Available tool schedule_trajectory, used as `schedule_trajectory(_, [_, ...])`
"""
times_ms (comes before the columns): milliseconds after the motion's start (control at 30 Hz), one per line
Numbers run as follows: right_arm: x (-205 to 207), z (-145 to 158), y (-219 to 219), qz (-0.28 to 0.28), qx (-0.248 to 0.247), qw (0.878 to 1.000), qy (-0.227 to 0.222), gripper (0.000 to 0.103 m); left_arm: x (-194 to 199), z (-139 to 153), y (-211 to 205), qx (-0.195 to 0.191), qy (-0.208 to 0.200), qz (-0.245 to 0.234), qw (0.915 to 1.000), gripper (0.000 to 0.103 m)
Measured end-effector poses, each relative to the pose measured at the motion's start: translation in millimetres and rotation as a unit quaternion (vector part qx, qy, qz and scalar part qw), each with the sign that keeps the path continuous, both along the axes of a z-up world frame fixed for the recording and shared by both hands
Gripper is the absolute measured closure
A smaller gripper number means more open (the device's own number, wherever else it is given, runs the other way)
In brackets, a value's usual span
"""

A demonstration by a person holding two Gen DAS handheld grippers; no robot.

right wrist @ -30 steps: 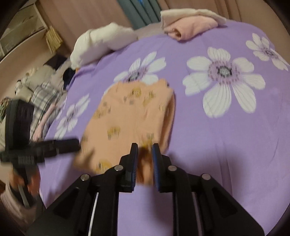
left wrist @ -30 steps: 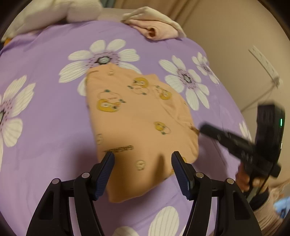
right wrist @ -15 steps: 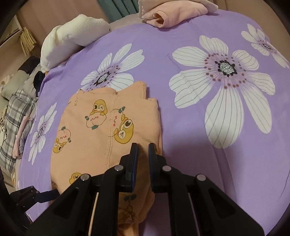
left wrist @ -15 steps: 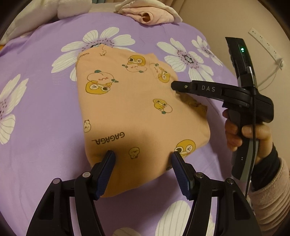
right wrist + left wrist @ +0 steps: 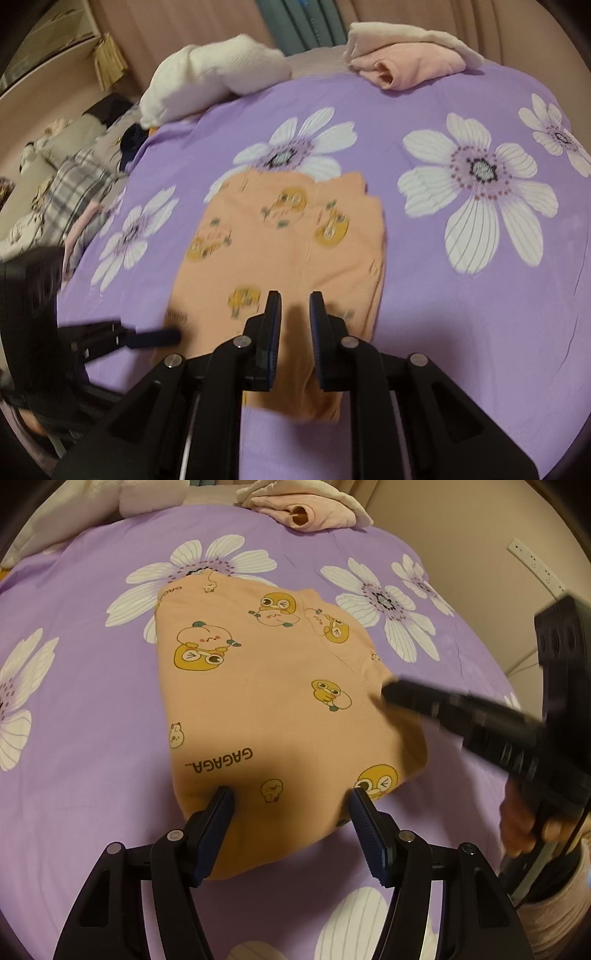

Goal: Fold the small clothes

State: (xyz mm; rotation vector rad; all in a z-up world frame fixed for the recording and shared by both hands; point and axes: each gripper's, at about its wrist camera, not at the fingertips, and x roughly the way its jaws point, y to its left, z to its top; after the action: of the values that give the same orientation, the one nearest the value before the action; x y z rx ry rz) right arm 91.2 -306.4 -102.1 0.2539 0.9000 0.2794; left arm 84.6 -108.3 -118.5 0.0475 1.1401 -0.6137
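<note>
Purple flowered bed (image 5: 92, 686), folded orange garment (image 5: 280, 709) centred.
Left gripper (image 5: 291, 805) jaws apart over its near edge; right gripper (image 5: 294, 325) jaws opening, empty.

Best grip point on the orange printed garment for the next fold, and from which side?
Probably the near hem of the orange garment, approached from the near side. It lies flat on the purple sheet; that edge sits between the open left gripper fingers, so pinching it there looks easiest.
</note>
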Motion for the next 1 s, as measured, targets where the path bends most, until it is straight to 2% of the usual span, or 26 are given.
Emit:
schedule_trajectory(200, [-19.8, -23.8, 6.1, 0.015, -0.019, 0.999, 0.035, 0.09, -1.1, 1.0, -0.1, 0.002, 0.0, 0.001, 1.0, 0.04])
schedule_trajectory(333, [-28.8, -23.9, 0.4, 0.021, -0.015, 0.999, 0.039, 0.088, -3.5, 9.0, 5.4, -0.006, -0.005, 0.004, 1.0, 0.04])
schedule_trajectory(400, [-34.1, -18.5, -6.9, 0.021, 0.002, 0.999, 0.035, 0.082, -2.3, 15.5, 13.8, -0.013, -0.012, 0.014, 0.9998, 0.04])
schedule_trajectory(500, [-38.0, -11.4, -25.1, 0.008, 0.044, 0.999, 0.027, 0.062, 8.0, 21.8, 30.1, -0.03, -0.013, 0.041, 0.9986, 0.04])
schedule_trajectory(533, [-37.2, -10.3, -33.1, 0.0, 0.063, 0.998, 0.025, 0.057, 15.6, 21.2, 37.3, -0.04, -0.005, 0.055, 0.9977, 0.039])
schedule_trajectory(567, [-34.7, -10.4, -40.3, -0.008, 0.082, 0.996, 0.025, 0.056, 22.3, 19.2, 42.4, -0.046, 0.005, 0.068, 0.9966, 0.035])
schedule_trajectory(633, [-25.1, -15.7, -53.2, -0.029, 0.119, 0.992, 0.036, 0.052, 33.8, 13.2, 50.3, -0.063, 0.026, 0.09, 0.9936, 0.035])
schedule_trajectory(767, [-0.5, -34.8, -61.7, -0.056, 0.182, 0.979, 0.072, 0.051, 52.9, -2.3, 61.0, -0.109, 0.068, 0.123, 0.984, 0.035])
schedule_trajectory(867, [11.8, -41.3, -57.5, -0.057, 0.202, 0.974, 0.081, 0.046, 65.3, -15.7, 65.0, -0.14, 0.101, 0.142, 0.9746, 0.035])
schedule_trajectory(1000, [29.8, -48.6, -48.5, -0.055, 0.198, 0.974, 0.092, 0.045, 75.0, -22.5, 59.9, -0.165, 0.113, 0.142, 0.9695, 0.035])
